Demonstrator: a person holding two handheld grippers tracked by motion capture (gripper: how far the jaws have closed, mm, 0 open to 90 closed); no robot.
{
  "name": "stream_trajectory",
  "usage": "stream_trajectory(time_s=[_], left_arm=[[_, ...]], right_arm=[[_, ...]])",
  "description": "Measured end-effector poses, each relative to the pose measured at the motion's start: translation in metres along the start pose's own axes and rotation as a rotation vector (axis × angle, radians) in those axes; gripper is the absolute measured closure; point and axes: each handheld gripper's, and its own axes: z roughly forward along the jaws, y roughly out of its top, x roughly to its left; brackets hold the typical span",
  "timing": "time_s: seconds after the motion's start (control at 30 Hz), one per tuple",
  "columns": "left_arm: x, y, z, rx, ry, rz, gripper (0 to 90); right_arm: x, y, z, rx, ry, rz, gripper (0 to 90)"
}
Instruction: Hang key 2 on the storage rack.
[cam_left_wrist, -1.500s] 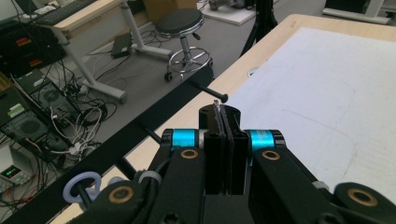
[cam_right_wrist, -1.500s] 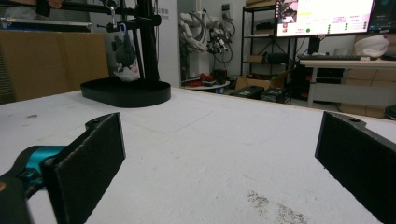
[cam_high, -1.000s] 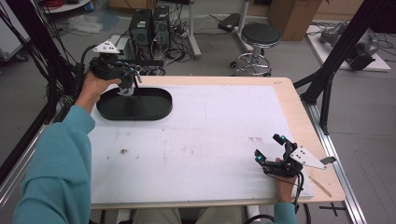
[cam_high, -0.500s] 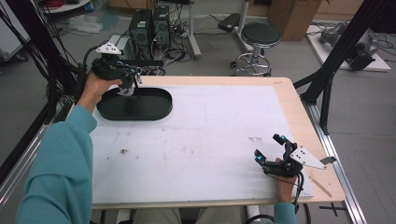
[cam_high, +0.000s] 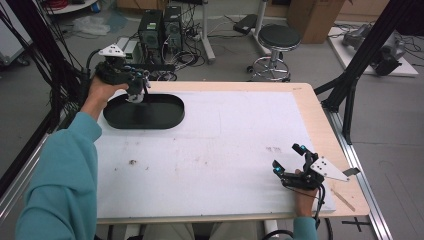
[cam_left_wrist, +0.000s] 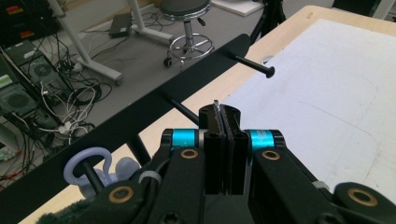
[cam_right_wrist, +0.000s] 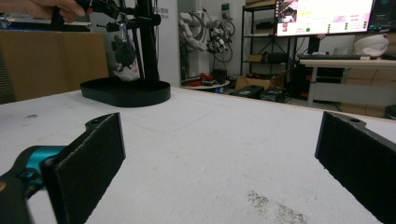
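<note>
Left claw (cam_high: 136, 90): jaws pressed together on a thin metal ring (cam_left_wrist: 216, 103), plush keychain (cam_right_wrist: 124, 58) dangling.
Stand (cam_high: 145, 111): black oval base, peg bar, far-left surface (cam_high: 225, 150).
Right claw (cam_high: 292, 160): wide, holding nothing.

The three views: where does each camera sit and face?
High view: above the person's side, facing down on the white table; teal sleeve, left gripper, right gripper show.
Left gripper view: on that gripper, facing past jaws shut on a metal keyring to the black pegged bar.
Right gripper view: low over the table, facing past open jaws to the black oval base.
High and right gripper views share that base.
</note>
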Motion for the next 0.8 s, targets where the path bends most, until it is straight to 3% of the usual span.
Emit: stream_trajectory(time_s=[0.43, 0.8], left_arm=[[0.0033, -0.0021, 0.0048, -0.003, 0.016, -0.017, 88.3], [0.0032, -0.0015, 0.006, -0.001, 0.048, -0.006, 88.3]], right_arm=[[-0.0003, 0.0, 0.0002, -0.003, -0.002, -0.001, 0.8], [0.0003, -0.0002, -0.0004, 0.004, -0.002, 0.004, 0.8]])
